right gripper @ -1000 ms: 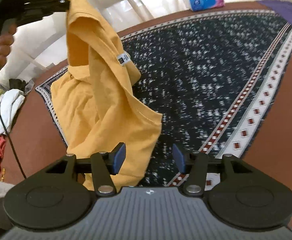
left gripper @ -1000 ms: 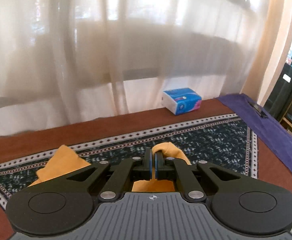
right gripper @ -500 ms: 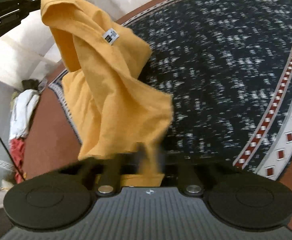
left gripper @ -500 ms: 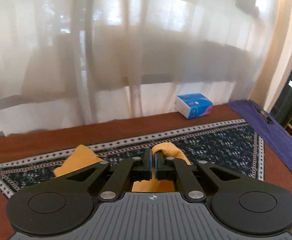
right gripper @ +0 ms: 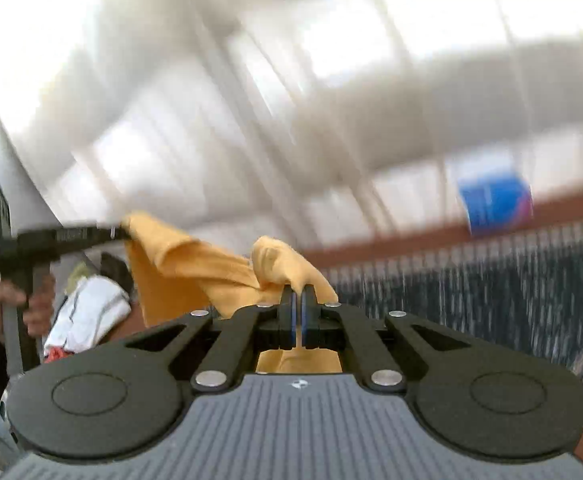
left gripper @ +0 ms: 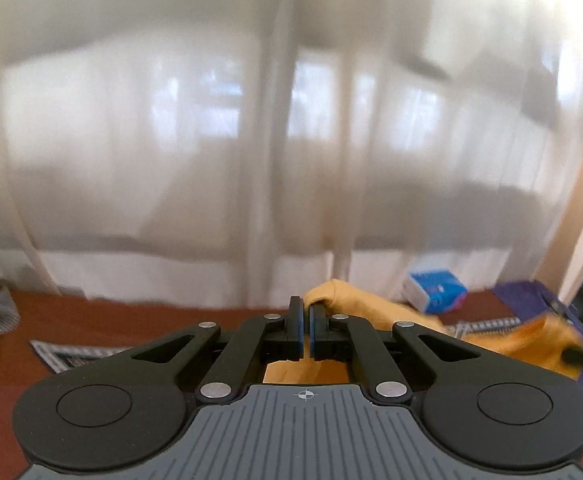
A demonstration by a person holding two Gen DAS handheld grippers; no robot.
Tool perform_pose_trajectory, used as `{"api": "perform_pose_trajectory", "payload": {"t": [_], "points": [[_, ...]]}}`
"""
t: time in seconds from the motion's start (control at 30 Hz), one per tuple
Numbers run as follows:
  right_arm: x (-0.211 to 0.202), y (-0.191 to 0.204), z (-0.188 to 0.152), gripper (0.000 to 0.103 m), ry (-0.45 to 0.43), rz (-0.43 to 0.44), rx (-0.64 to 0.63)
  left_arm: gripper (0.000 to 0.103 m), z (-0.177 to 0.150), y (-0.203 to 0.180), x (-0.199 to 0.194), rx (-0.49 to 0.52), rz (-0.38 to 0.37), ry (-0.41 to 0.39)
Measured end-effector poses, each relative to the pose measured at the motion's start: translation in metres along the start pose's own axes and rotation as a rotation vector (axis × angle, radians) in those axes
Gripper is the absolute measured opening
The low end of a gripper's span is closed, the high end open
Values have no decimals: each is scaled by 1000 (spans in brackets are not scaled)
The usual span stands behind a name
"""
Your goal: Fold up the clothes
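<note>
sheer curtain (left gripper: 219, 168) fills the background of both views, heavily blurred. below it a dark patterned rug (right gripper: 491, 280) lies over a brown table (left gripper: 139, 316), judged to be the folding surface. the yellow garment (right gripper: 195, 264) hangs in the air above the rug, stretched between both tools, apparently so it can be spread before laying flat. left gripper (left gripper: 303, 334) has its fingers pressed together on one bunched edge; right gripper (right gripper: 298, 316) is likewise clamped on another edge, with cloth showing between its fingers. a blue tissue pack (left gripper: 435, 291) sits near the curtain, print unreadable. white lettering on the left tool's body, seen in the right view, is too smeared to read.
</note>
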State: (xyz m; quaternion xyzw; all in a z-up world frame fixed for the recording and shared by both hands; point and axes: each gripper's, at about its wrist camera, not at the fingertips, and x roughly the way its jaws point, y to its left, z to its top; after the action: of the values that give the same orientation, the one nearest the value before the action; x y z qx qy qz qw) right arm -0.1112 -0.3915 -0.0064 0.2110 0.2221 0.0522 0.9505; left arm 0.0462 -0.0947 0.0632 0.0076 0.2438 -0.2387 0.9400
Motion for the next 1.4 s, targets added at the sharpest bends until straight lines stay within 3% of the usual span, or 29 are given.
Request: {"api": "perform_pose_trajectory", "payload": {"t": [0.27, 0.5, 0.83, 1.17, 1.4], "points": [[-24, 20, 85, 2, -158, 88, -178, 0, 41, -18, -72, 35, 80, -152], [-65, 39, 127, 2, -276, 163, -301, 0, 67, -42, -133, 69, 125, -252], [-143, 52, 133, 2, -375, 230, -449, 0, 66, -69, -202, 37, 122, -364], [-234, 46, 123, 2, -436, 366, -419, 0, 60, -96, -249, 37, 67, -389], [-250, 53, 129, 2, -441, 352, -426, 0, 56, -113, -279, 36, 33, -403]]}}
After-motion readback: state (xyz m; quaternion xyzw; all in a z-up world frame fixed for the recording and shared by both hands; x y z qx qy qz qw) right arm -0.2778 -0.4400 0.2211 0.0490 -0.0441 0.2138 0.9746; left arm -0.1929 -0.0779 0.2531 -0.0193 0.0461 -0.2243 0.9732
